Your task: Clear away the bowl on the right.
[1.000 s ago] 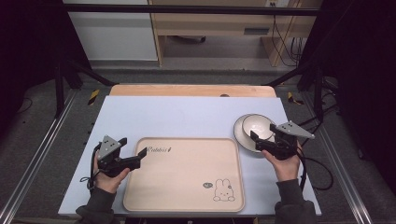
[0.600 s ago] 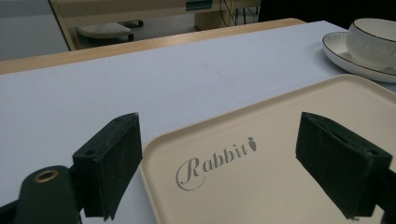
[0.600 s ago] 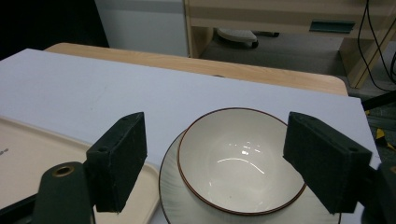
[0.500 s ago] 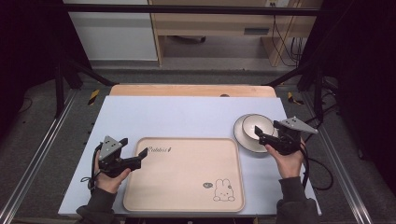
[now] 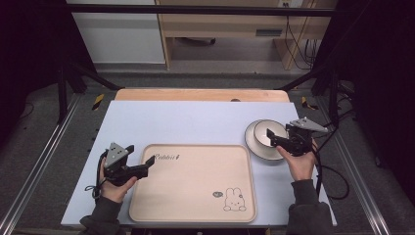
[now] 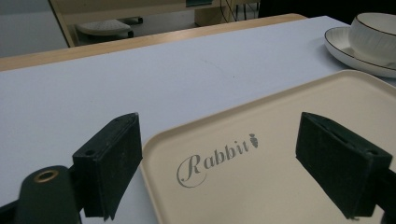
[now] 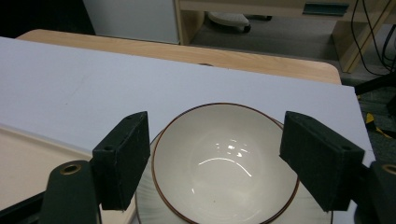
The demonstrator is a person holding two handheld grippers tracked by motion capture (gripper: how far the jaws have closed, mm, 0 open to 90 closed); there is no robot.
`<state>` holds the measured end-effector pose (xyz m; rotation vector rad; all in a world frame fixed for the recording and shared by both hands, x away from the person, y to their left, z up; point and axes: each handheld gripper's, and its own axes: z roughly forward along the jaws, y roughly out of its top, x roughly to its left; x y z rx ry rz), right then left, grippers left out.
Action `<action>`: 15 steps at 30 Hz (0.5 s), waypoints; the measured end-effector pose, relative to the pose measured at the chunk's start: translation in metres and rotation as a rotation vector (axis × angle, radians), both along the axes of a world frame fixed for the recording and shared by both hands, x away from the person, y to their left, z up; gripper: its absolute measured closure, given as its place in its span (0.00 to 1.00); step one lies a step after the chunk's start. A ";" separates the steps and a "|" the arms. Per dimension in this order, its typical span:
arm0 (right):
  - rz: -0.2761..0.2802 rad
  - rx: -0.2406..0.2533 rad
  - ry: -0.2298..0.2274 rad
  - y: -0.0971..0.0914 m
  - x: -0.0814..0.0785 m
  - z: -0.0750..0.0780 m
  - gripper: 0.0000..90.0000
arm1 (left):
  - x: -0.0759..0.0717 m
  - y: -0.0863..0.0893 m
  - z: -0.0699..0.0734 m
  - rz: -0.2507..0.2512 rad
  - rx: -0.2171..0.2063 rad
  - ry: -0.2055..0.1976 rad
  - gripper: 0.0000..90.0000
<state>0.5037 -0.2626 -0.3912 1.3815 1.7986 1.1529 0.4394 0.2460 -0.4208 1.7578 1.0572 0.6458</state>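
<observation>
Your right gripper [image 7: 212, 163] has just been closing a little, jaws still spread around the bowl [image 7: 224, 163] on its saucer [image 5: 254, 142] at the desk's [image 5: 195, 122] right (beside the tray [image 5: 195, 181]). Centre on the rim before squeezing. Left gripper [image 6: 224, 163] stays spread over the tray's corner.

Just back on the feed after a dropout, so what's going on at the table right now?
A person holds a claw in each hand. The right claw hangs over the white bowl, which sits on a saucer right of the tray; its jaws have just been narrowing but straddle the bowl without pressing it. The left claw waits open over the near-left corner of the beige Rabbit tray, holding nothing.
</observation>
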 end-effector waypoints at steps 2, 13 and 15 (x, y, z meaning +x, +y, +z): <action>-0.006 0.001 -0.001 -0.001 0.003 0.000 0.27 | 0.000 0.000 0.000 0.000 0.002 0.001 0.16; -0.041 -0.006 0.006 -0.006 0.019 0.001 0.28 | 0.000 -0.001 -0.001 -0.002 0.005 0.000 0.16; -0.043 -0.008 0.013 -0.007 0.023 0.001 0.29 | 0.000 -0.001 -0.001 -0.002 0.005 0.000 0.16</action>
